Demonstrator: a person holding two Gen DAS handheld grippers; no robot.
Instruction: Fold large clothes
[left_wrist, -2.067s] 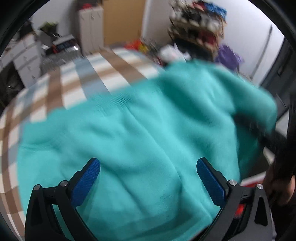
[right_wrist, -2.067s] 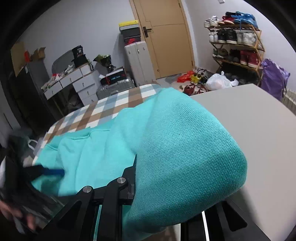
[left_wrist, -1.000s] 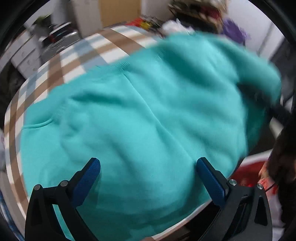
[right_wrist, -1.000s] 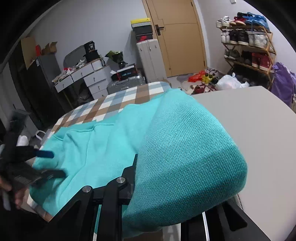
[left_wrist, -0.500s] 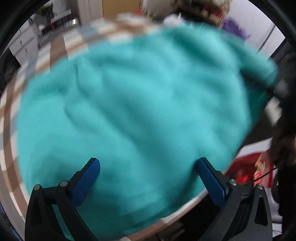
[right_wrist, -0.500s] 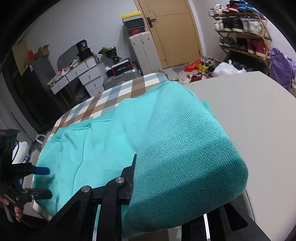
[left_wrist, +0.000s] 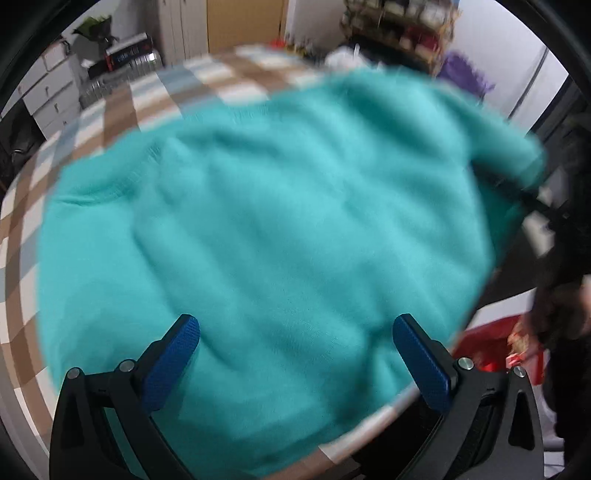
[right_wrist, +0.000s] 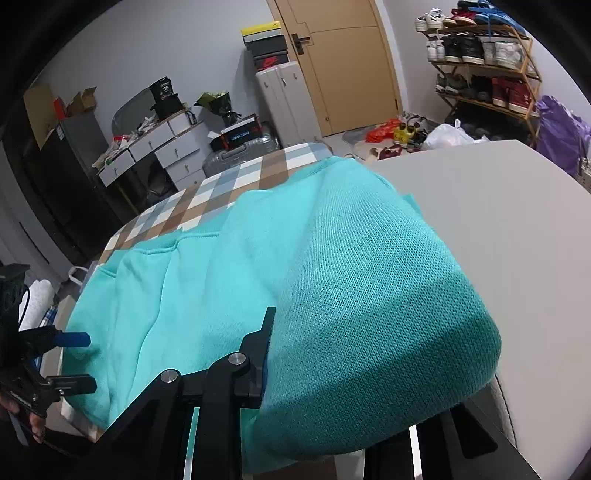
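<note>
1. Teal knitted sweater (left_wrist: 280, 221) lay spread over the brown-and-blue checked tablecloth (left_wrist: 122, 107).
2. Left gripper (left_wrist: 295, 354) hovered with blue pads wide apart; it should seize the near hem squarely.
3. Right gripper (right_wrist: 332, 373) stayed clamped on a bunched fold, so lift evenly.

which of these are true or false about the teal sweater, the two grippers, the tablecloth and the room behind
1. The sweater is teal. True.
2. The left gripper is clamped on a sleeve. False: its blue pads stand wide apart above the sweater with nothing pinched between them.
3. Knit fabric is bunched over the right gripper. True.
4. The sweater lies on a plain red cloth. False: it lies on a checked tablecloth of brown, blue and white.
5. A shoe rack stands by the wall near the door. True.
6. The door is wide open. False: it is shut.
</note>
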